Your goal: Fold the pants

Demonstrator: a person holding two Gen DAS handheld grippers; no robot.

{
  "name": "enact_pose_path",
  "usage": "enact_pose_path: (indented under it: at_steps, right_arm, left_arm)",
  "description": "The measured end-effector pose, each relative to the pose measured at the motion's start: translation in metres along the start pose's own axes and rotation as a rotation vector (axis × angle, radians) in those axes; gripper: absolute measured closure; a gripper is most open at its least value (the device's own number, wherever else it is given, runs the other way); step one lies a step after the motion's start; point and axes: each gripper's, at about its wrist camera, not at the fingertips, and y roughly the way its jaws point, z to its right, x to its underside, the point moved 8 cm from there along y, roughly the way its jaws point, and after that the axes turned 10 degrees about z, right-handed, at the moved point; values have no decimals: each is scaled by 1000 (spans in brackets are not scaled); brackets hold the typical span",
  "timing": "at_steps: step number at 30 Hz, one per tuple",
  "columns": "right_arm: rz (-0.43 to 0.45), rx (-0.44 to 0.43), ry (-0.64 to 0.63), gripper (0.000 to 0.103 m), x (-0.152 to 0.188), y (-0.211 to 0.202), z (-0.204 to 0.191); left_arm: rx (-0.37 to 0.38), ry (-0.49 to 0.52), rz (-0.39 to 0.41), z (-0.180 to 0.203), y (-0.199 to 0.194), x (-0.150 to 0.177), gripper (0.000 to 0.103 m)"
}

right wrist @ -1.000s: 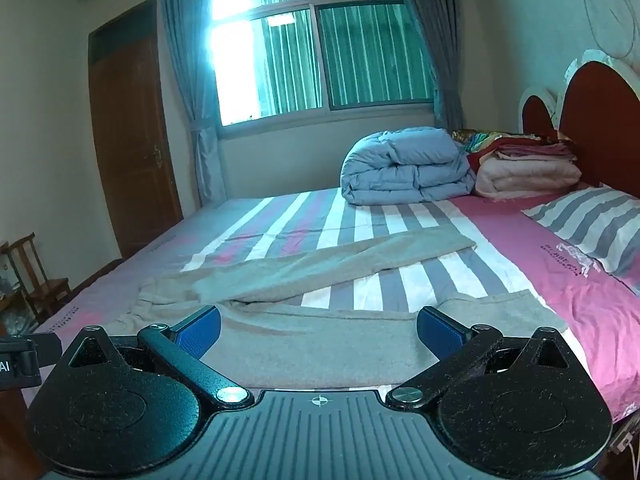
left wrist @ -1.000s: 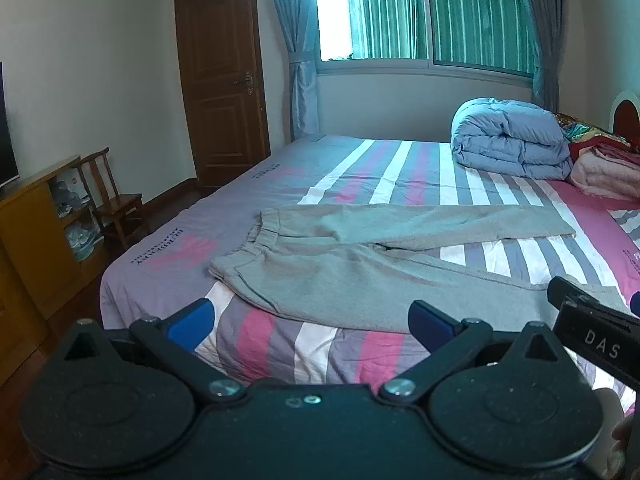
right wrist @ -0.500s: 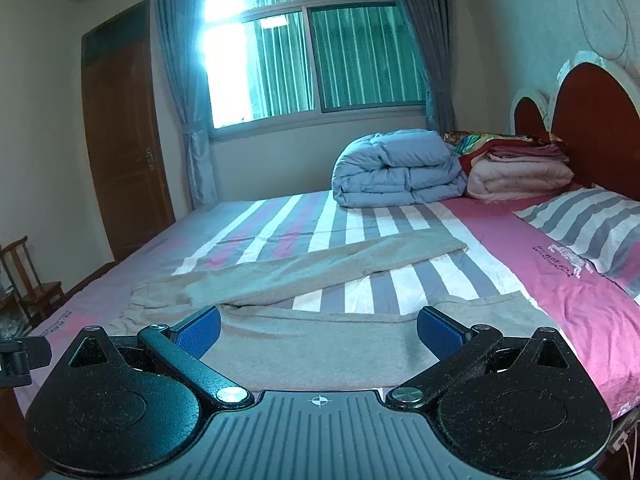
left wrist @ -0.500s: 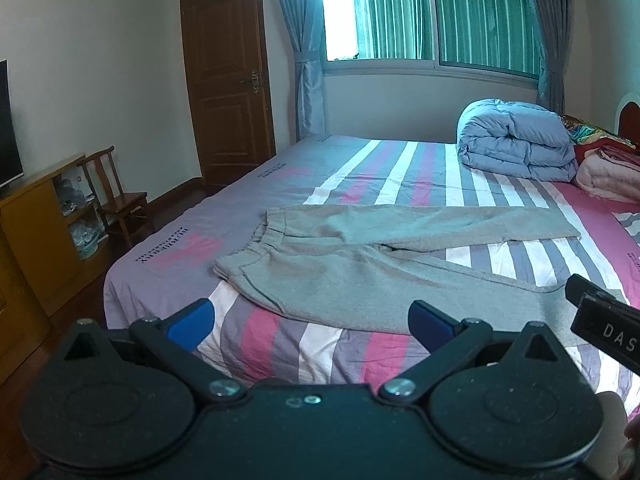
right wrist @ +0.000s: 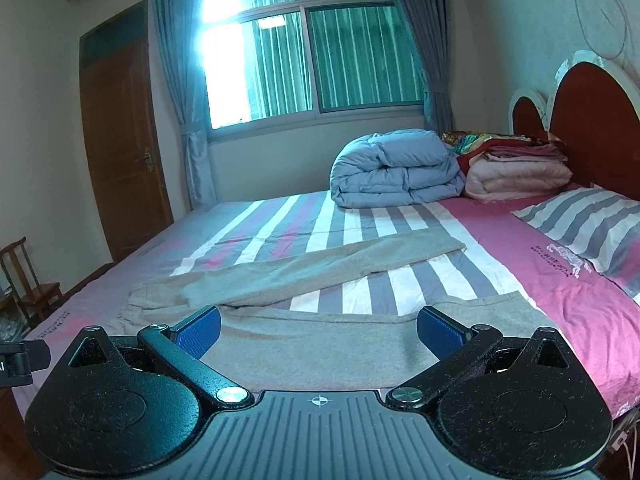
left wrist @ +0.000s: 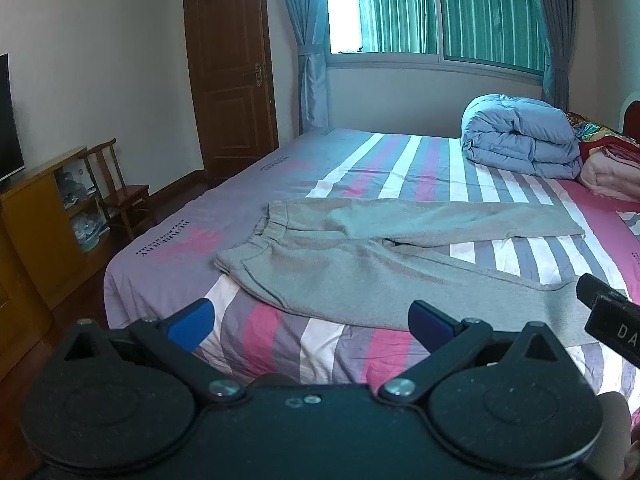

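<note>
Grey pants (left wrist: 360,256) lie flat on the striped bed (left wrist: 280,340), waistband to the left, the two legs spread apart toward the right. They also show in the right wrist view (right wrist: 304,328), the near leg just past my fingers. My left gripper (left wrist: 310,320) is open and empty, held above the bed's near edge short of the pants. My right gripper (right wrist: 318,330) is open and empty over the near leg. The right gripper's body (left wrist: 612,316) shows at the right edge of the left wrist view.
A folded blue duvet (right wrist: 394,172) and stacked blankets (right wrist: 520,168) sit at the far end by the red headboard (right wrist: 596,128). A striped pillow (right wrist: 592,224) lies at the right. A wooden chair (left wrist: 120,192) and cabinet (left wrist: 36,224) stand left of the bed.
Both grippers have drifted slightly, so the views shifted a little and the pants sit a little farther off. Jaws stayed open. The pants have not moved.
</note>
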Motion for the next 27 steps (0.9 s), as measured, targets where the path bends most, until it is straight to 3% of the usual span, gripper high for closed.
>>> enact_pose_path:
  at_steps: [27]
  right_arm:
    - [-4,16,19,0,2,1,8]
  left_arm:
    - [5,7,-46,4,14,7,6]
